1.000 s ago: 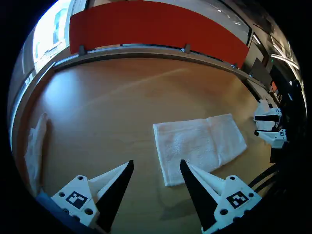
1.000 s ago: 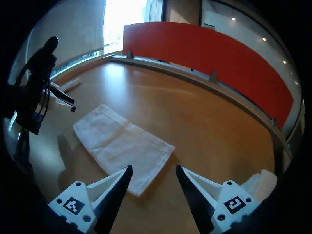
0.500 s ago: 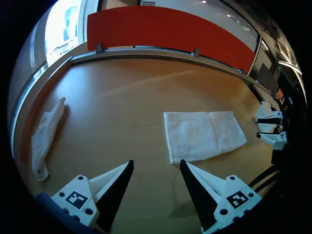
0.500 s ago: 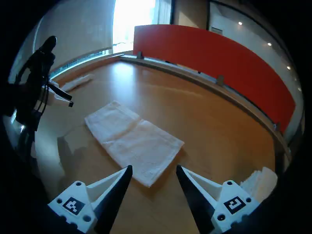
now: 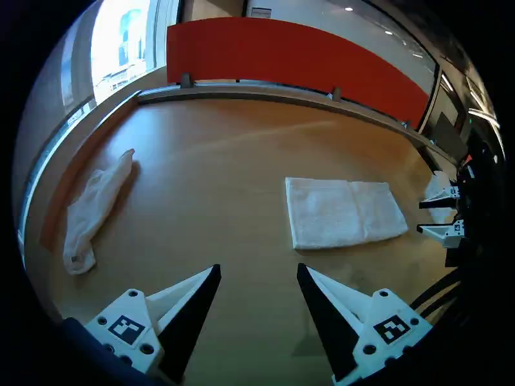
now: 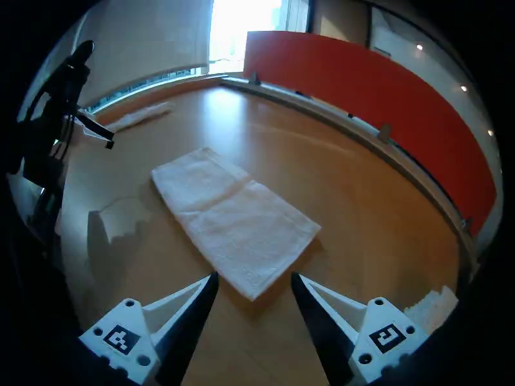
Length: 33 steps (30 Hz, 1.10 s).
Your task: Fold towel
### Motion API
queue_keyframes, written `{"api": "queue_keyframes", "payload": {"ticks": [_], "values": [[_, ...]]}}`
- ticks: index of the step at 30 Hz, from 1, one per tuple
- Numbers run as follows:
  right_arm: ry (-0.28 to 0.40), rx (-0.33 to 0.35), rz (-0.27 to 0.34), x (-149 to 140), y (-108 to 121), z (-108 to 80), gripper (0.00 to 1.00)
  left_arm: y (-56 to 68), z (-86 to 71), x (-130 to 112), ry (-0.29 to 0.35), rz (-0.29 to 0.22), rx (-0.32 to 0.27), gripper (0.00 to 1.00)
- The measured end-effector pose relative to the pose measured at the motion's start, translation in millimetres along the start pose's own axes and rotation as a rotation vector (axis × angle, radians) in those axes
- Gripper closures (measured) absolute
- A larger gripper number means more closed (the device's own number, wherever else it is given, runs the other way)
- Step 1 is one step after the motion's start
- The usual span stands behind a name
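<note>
Out at the rim of the left gripper view the right tool [image 5: 421,216] is lost in shadow behind its fingertips, and in the right gripper view a white cloth stack [image 6: 436,307] is clipped by the edge.

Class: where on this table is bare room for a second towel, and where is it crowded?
Bare: the wide tabletop between the crumpled cloth and the folded towel, and the strip from towel to red panel. Crowded: the towel's end by the right gripper.
</note>
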State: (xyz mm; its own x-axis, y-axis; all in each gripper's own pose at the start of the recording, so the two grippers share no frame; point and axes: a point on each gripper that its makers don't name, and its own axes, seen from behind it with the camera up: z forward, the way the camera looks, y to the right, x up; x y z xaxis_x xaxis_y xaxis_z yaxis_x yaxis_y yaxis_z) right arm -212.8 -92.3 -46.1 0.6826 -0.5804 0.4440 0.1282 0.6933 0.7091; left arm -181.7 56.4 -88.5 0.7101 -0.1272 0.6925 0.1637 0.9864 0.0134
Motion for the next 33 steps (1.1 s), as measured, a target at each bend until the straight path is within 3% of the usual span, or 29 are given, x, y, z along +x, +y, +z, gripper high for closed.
{"api": "queue_keyframes", "payload": {"ticks": [4, 12, 25, 33], "values": [[-0.033, 0.014, -0.026, -10, -1, 5.0, 0.15, -5.3, -8.4, -8, 0.0, -0.006, 0.013, 0.13], [-0.112, 0.036, -0.057, -30, -2, 15.6, 0.28, -14.9, -20.1, -23, -0.006, -0.024, 0.035, 0.12], [-0.157, 0.066, -0.019, -39, -2, 27.7, 0.68, -23.3, -30.8, -42, -0.017, -0.047, 0.056, 0.12], [-0.163, 0.07, 0.007, -42, -2, 29.8, 0.84, -29.7, -34.3, -45, -0.019, -0.054, 0.067, 0.12]]}}
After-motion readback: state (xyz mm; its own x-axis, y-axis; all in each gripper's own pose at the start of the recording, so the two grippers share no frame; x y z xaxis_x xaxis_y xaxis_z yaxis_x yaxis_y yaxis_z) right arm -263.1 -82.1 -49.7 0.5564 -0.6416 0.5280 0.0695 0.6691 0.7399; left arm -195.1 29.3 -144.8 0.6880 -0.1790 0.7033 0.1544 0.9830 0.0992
